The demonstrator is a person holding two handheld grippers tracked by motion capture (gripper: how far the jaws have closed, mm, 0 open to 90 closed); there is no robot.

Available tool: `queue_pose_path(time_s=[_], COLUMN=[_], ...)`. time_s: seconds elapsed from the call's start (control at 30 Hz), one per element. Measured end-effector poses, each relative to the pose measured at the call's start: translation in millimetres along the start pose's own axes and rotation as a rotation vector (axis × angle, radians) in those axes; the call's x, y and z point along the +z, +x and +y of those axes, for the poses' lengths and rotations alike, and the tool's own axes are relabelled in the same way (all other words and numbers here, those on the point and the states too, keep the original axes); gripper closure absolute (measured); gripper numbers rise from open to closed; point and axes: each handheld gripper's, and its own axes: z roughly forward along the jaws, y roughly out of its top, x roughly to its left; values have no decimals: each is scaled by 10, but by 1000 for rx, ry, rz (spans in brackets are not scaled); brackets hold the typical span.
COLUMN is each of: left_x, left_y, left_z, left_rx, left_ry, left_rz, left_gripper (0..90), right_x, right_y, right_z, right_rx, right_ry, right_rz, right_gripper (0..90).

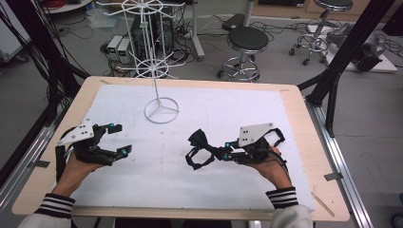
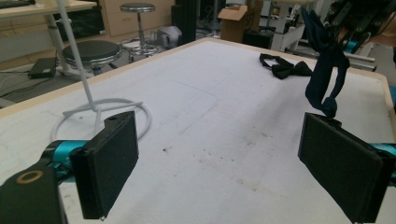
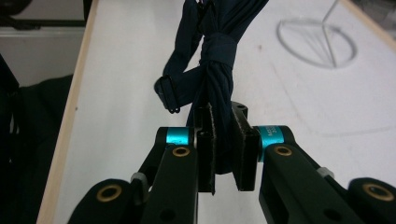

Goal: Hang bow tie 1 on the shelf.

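Surface (image 1: 294, 123): wooden top with a white mat (image 1: 228, 114) laid over most of it; faint pencil-like curves and small dark marks on the mat.

Left gripper (image 1: 116, 139): held in the person's left hand (image 1: 78, 166) at the left side of the mat; jaws spread wide, nothing between them; in the left gripper view (image 2: 219, 158) the two black pads stand far apart over bare mat.

Right gripper (image 1: 227, 151): held in the right hand (image 1: 271, 168) at the right of centre; jaws pinching a dark navy bow tie (image 3: 217, 70); in the right gripper view (image 3: 226, 154) the cloth is squeezed between the two pads, the knot band and a small strap clasp just above them; the tie hangs from the gripper, clear of the mat, in the left gripper view.

Second bow tie (image 2: 285, 69): black, lying flat on the mat just beside the held one; the two read as one dark cluster in the high view.

Wire rack (image 1: 154, 57): white, upright, ring base resting on the far middle of the mat; its arms are bare.

Floor beyond: two round stools (image 1: 247, 40), cables, boxes.

Containers: no contents to record; writing: small print on a teal band of the right gripper, too small to read.
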Motion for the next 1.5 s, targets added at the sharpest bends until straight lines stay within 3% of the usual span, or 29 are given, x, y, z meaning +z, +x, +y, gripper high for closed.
queue_pose_path(time_s=[0.33, 0.63, 0.87, 1.1, 1.37, 1.5], left_x=[233, 502, 688, 770, 834, 881], left_y=[-109, -242, -326, -369, -397, -421], left_z=[229, 465, 569, 628, 670, 659], left_rx=[37, 65, 65, 42, 36, 34], left_ry=[37, 74, 100, 84, 95, 119], left_rz=[-82, -189, -258, -305, -367, -399], left_gripper=[126, 126, 131, 142, 262, 376], right_x=[83, 218, 283, 331, 397, 429], right_y=[17, 10, 17, 22, 14, 19], right_z=[129, 225, 268, 300, 332, 341], right_rx=[-61, -101, -117, -130, -136, -137], right_ry=[-53, -95, -106, -118, -130, -124], right_rz=[24, 50, 56, 57, 72, 84], right_gripper=[827, 827, 826, 826, 826, 825])
